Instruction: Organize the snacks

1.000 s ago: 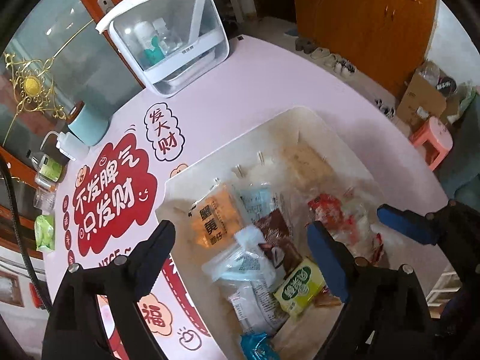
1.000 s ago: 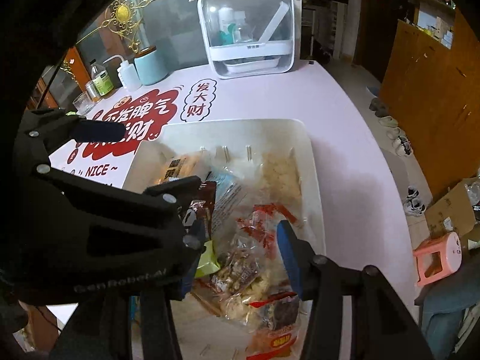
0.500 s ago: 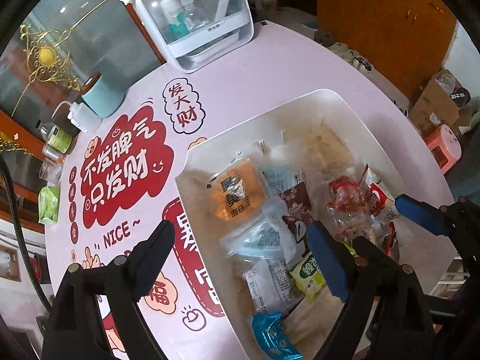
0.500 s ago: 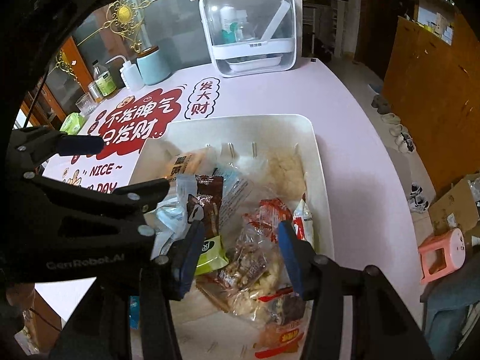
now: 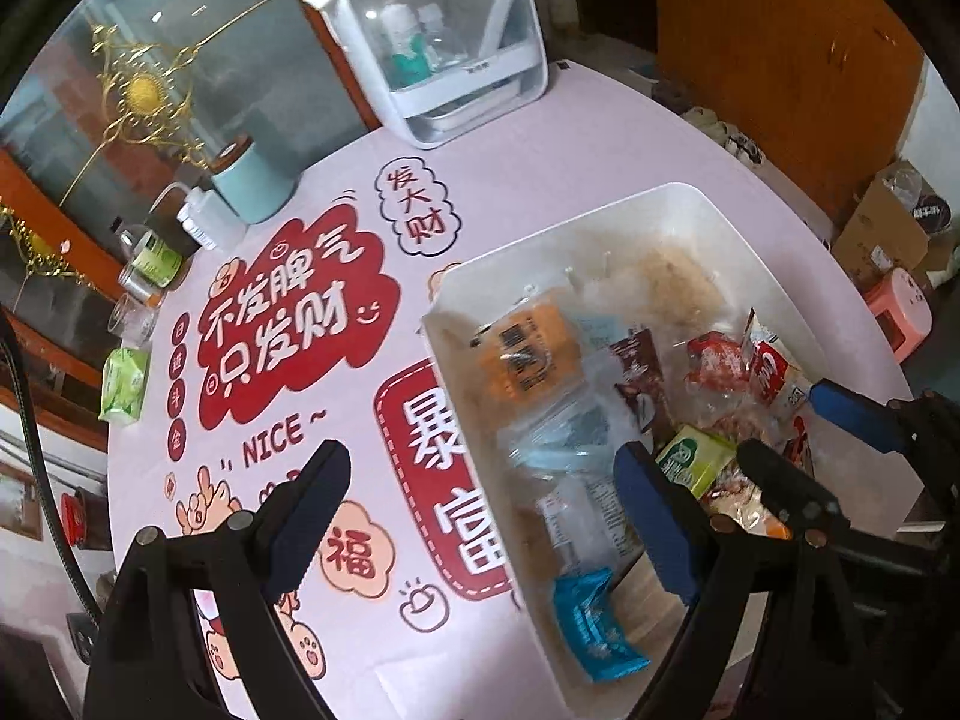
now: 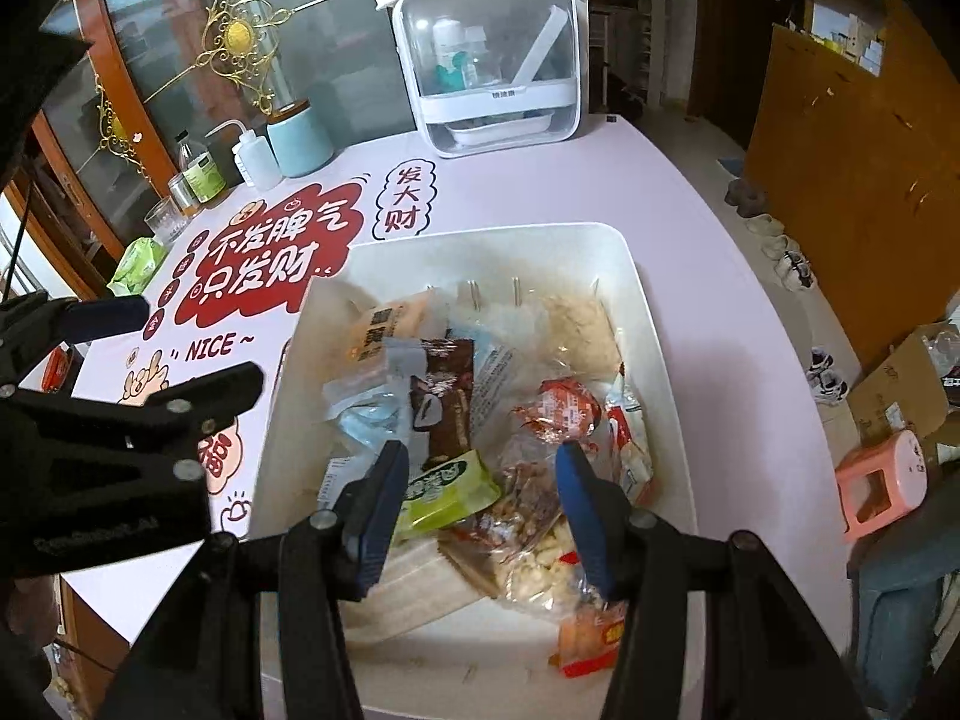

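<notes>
A white bin (image 6: 654, 324) (image 5: 744, 228) on the pink table holds several snack packs: an orange pack (image 5: 528, 348), a brown bar (image 6: 447, 402), a green pack (image 6: 450, 489), red packs (image 6: 564, 408), a blue pack (image 5: 591, 621) and a clear bag of nuts (image 6: 540, 546). My left gripper (image 5: 480, 516) is open and empty, above the bin's left wall. My right gripper (image 6: 480, 510) is open and empty, just above the green pack and the nuts. It also shows in the left wrist view (image 5: 804, 450).
A white lidded organiser (image 6: 492, 66) stands at the table's far edge. A teal canister (image 6: 300, 141), a squeeze bottle (image 6: 255, 159), jars and a green packet (image 6: 138, 261) line the far left. Red printed signs (image 5: 288, 312) cover the table's left half. A pink stool (image 6: 882, 480) stands on the floor at right.
My left gripper has drawn back and to the left, from over the snacks to the bin's left wall. My right gripper has stayed over the bin, still open.
</notes>
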